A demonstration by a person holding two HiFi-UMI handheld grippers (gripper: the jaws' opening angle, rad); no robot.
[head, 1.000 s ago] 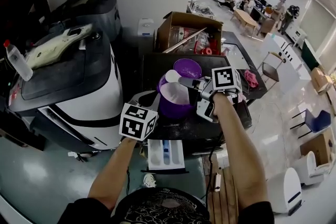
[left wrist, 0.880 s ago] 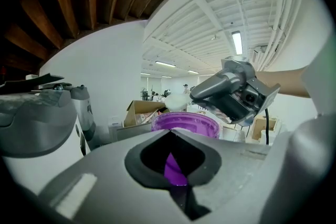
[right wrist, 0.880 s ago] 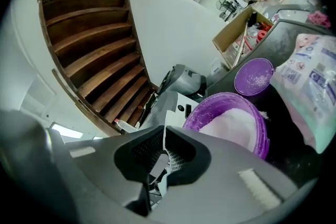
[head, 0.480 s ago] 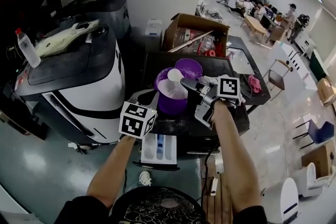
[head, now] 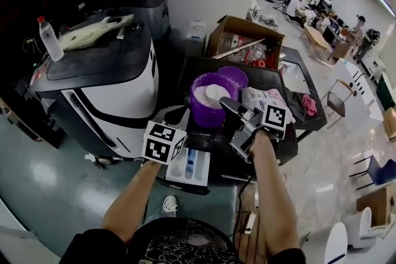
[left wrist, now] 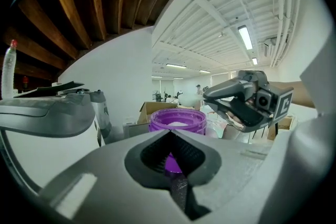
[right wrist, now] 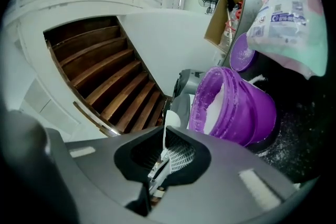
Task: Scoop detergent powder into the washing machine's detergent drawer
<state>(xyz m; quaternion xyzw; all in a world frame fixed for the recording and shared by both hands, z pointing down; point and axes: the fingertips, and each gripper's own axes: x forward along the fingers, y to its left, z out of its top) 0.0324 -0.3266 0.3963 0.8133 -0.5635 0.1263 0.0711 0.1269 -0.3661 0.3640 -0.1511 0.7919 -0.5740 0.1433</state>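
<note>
A: So, where did we have the scoop (right wrist: 164,136)?

B: Thin white plastic, handle pinched in our right gripper (right wrist: 163,161), long axis straight out along the jaws, bowl end beside the round purple tub (right wrist: 252,113) of powder (head: 213,93). Our left gripper (left wrist: 172,165) had its jaws pressed together on nothing.

I can't read a single word or number here. The detergent bag (right wrist: 286,18) carries a blue-bordered label with lines of blue print, but the letters are too small and smeared for me to make out. My left marker cube (head: 163,142) and my right marker cube (head: 276,115) show only black-and-white square patterns, with no letters or digits on them.
</note>
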